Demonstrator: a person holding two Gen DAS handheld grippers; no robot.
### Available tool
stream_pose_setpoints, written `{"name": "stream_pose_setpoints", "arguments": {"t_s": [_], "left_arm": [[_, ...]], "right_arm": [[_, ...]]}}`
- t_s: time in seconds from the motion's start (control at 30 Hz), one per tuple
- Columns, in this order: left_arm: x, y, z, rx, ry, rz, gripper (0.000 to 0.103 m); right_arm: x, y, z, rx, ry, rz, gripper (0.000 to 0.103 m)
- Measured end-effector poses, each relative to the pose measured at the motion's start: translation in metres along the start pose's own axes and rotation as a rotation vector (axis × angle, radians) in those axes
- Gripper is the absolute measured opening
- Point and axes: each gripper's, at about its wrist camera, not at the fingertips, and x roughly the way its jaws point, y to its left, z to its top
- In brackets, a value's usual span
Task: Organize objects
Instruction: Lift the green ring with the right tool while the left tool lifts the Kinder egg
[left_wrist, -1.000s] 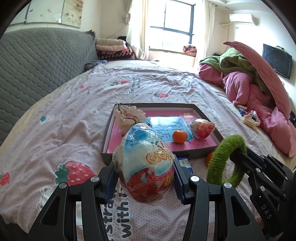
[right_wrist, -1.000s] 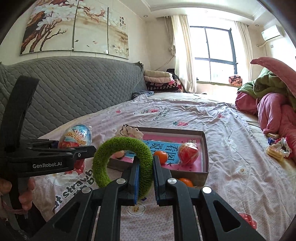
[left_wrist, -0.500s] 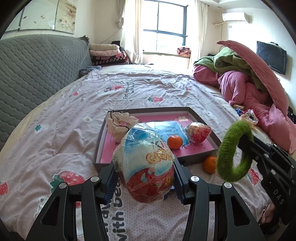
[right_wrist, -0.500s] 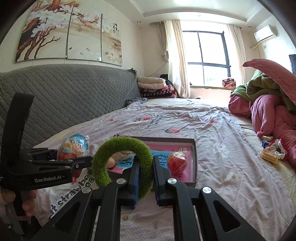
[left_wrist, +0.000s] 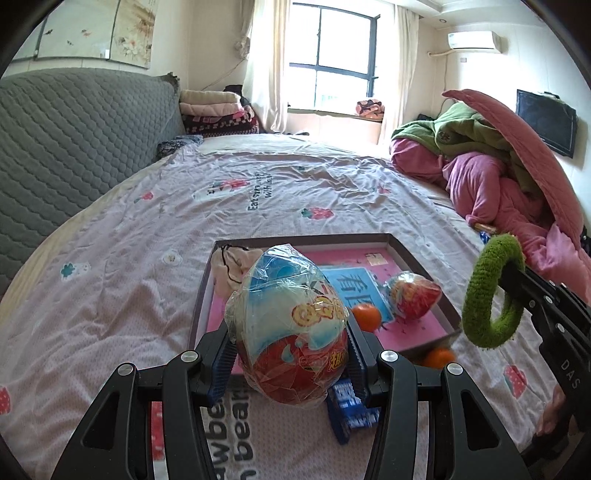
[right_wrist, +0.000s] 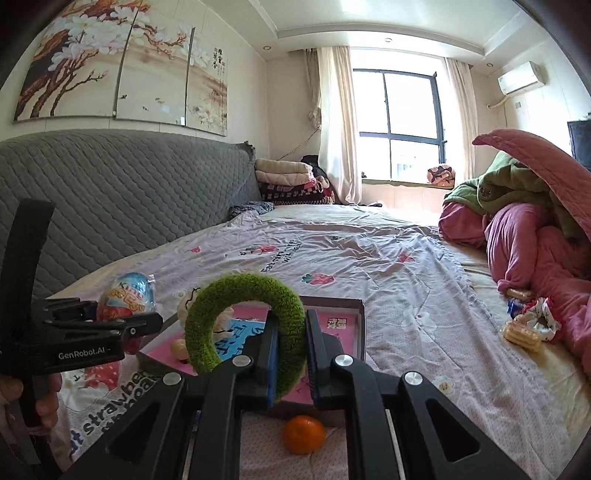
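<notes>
My left gripper (left_wrist: 290, 354) is shut on a large foil-wrapped toy egg (left_wrist: 290, 325), blue on top and red below, held above the bed before the tray. My right gripper (right_wrist: 290, 345) is shut on a fuzzy green ring (right_wrist: 245, 328), held upright over the tray's near edge. The ring also shows in the left wrist view (left_wrist: 493, 291). The shallow pink-lined tray (left_wrist: 417, 254) holds a cloth pouch (left_wrist: 236, 266), a small orange (left_wrist: 365, 317) and a second wrapped egg (left_wrist: 413, 295). The held egg shows at the left of the right wrist view (right_wrist: 127, 295).
An orange (right_wrist: 303, 434) lies on the bed sheet just before the tray. A blue packet (left_wrist: 351, 410) lies under my left gripper. Pink and green bedding (left_wrist: 491, 173) is heaped at the right, with snack packets (right_wrist: 524, 325) beside it. A grey headboard (left_wrist: 74, 140) runs along the left.
Both grippers have risen and drawn back a little with their loads. The ring now stands higher at the right in the left wrist view. Nothing was let go.
</notes>
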Motion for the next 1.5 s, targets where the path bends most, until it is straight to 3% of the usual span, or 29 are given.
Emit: {"name": "stream_pose_setpoints", "arguments": {"t_s": [0.3, 0.7, 0.9, 1.5], "left_arm": [[0.031, 0.004, 0.008, -0.01, 0.024, 0.007, 0.054], [0.061, 0.005, 0.019, 0.003, 0.036, 0.031, 0.054], [0.085, 0.002, 0.024, 0.003, 0.061, 0.031, 0.054], [0.126, -0.008, 0.003, 0.021, 0.13, 0.021, 0.054]], "right_arm": [[0.024, 0.017, 0.0, -0.095, 0.018, -0.015, 0.014], [0.061, 0.03, 0.013, -0.265, -0.028, -0.1, 0.014], [0.069, 0.031, 0.014, -0.283, -0.027, -0.106, 0.014], [0.09, 0.035, -0.011, -0.31, 0.101, -0.137, 0.014]]}}
